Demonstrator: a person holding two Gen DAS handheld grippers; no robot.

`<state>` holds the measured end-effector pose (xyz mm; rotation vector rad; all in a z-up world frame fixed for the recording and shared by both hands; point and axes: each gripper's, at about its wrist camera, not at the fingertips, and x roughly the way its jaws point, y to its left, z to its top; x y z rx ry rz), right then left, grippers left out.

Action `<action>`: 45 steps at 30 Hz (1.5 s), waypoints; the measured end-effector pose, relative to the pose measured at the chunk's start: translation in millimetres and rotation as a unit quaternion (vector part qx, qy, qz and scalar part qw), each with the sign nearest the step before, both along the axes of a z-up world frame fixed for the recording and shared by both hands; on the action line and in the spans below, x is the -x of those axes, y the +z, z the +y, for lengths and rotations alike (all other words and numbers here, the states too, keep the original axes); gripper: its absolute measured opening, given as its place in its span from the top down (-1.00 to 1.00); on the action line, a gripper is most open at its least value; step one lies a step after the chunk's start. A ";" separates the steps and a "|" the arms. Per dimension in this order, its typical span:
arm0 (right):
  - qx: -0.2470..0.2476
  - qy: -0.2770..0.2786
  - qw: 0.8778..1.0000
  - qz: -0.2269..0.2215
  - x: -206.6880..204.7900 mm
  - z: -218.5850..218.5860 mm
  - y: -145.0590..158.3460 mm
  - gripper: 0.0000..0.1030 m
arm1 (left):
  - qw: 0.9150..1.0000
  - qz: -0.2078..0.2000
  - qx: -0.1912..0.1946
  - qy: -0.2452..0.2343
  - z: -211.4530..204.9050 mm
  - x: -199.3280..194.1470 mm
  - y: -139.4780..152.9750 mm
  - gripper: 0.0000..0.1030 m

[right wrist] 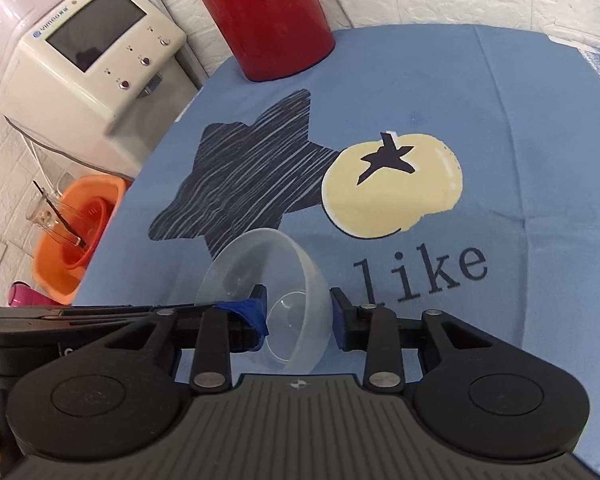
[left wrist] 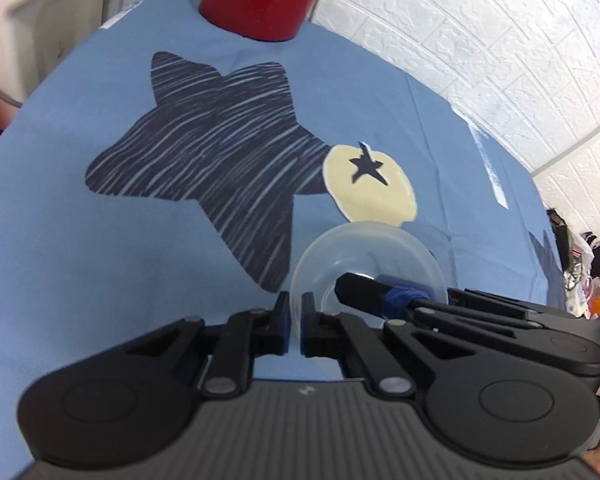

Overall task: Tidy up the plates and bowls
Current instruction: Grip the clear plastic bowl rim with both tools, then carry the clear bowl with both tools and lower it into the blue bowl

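Left wrist view: saw the left gripper [left wrist: 295,300] closed down narrow on the rim of the clear plastic bowl [left wrist: 364,248], rim wall pinched between both pads. Found the bowl tipped on its side, mouth turned toward this camera, over the blue tablecloth [left wrist: 80,240] near the table's front edge. Placed it just below the yellow fruit print [left wrist: 370,186] and beside the lower point of the dark star print [left wrist: 212,160]. Noted one black finger with blue tape [left wrist: 398,294] coming in from the right and reaching inside the bowl.

From the right wrist view, saw the right gripper [right wrist: 298,306] spread fairly wide across the bowl's lower wall: taped finger inside the bowl, the other finger outside, at or just off the wall. Couldn't confirm a clamp there; clear plastic blurred the contact, so probably only straddling. Couldn't tell either if the bowl rested on the cloth or hung just above it.

Spotted a red jug [right wrist: 268,20] standing at the table's far edge, left of centre. Off the table's left edge, logged a beige machine with a dark screen [right wrist: 92,60] and an orange basin [right wrist: 80,232] holding a glass.
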<state>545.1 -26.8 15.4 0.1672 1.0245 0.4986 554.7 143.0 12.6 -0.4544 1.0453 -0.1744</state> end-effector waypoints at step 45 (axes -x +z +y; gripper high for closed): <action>0.013 -0.127 0.991 0.024 317.7 -188.2 24.6 0.52 | 0.976 -0.012 -0.097 -0.196 -193.0 282.8 39.1 -0.04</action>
